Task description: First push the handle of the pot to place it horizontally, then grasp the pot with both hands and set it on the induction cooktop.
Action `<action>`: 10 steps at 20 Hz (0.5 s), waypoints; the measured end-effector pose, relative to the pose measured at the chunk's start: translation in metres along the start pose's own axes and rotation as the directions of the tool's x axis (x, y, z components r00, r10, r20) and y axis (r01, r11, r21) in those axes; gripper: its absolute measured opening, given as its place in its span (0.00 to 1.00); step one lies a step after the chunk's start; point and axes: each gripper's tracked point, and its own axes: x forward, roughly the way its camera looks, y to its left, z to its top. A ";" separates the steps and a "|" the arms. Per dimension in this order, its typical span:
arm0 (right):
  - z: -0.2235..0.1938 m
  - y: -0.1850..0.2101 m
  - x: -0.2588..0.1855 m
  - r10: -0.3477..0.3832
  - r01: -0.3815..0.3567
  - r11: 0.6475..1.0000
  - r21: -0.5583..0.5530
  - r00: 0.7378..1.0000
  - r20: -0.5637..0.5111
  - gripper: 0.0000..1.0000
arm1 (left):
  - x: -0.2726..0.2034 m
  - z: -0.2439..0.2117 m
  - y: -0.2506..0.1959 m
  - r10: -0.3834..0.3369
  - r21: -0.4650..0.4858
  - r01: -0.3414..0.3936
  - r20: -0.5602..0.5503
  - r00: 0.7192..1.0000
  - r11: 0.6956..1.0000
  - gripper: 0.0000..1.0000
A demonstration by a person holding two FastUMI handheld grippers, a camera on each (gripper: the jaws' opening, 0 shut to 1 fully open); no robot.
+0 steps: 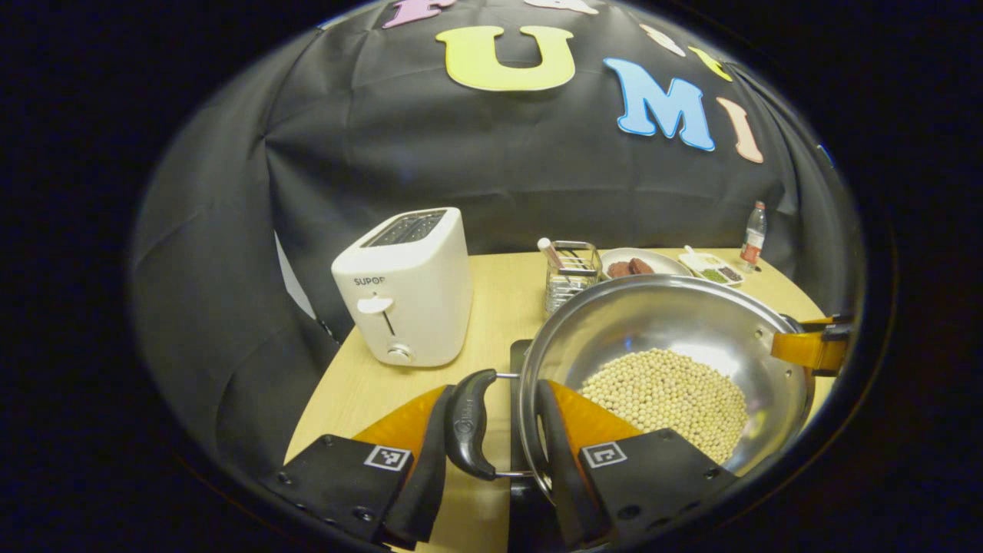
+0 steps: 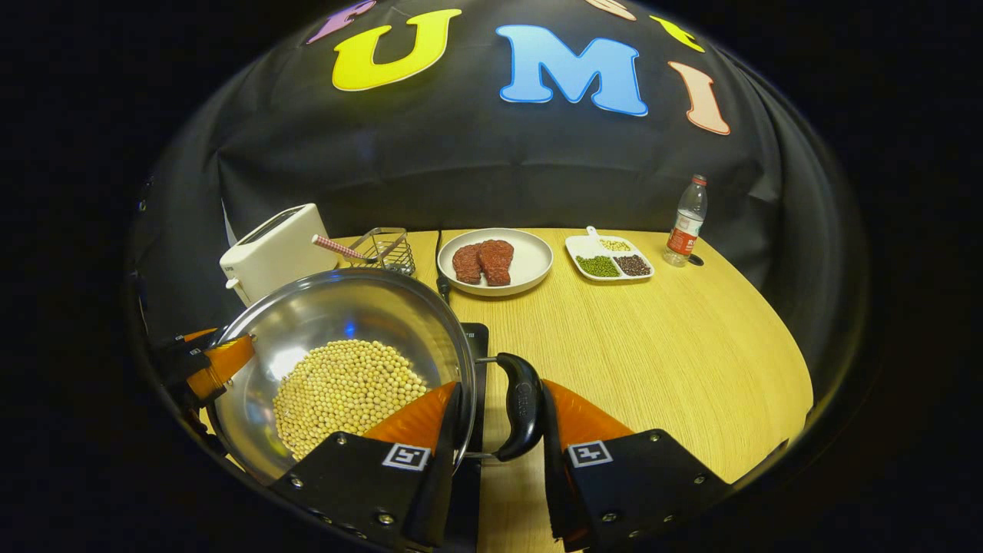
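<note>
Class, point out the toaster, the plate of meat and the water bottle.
toaster (image 1: 403, 288), left gripper view, its front face.
plate (image 2: 534, 265), right gripper view, bare right part.
water bottle (image 2: 686, 223), right gripper view, its body.

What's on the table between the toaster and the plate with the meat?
A wire basket holding a striped straw stands between the toaster and the plate of meat. The right gripper view shows it best.

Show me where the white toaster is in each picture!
Left gripper view: the white toaster stands left of centre on the table, to the left of the pot.
Right gripper view: the toaster sits small at the upper left, behind the pot.
Shared landmark: the wire basket stands just to the right of the toaster in both.
</note>
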 end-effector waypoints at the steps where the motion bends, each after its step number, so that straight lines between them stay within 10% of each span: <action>1: 0.000 -0.001 0.001 0.000 0.000 1.000 0.000 1.000 0.000 0.51 | -0.001 0.000 0.000 0.002 0.002 -0.002 0.000 1.000 1.000 0.63; 10: 0.001 0.000 0.004 0.019 -0.019 1.000 -0.004 1.000 0.014 0.54 | -0.001 -0.001 0.001 0.030 -0.005 -0.030 0.023 0.999 1.000 0.66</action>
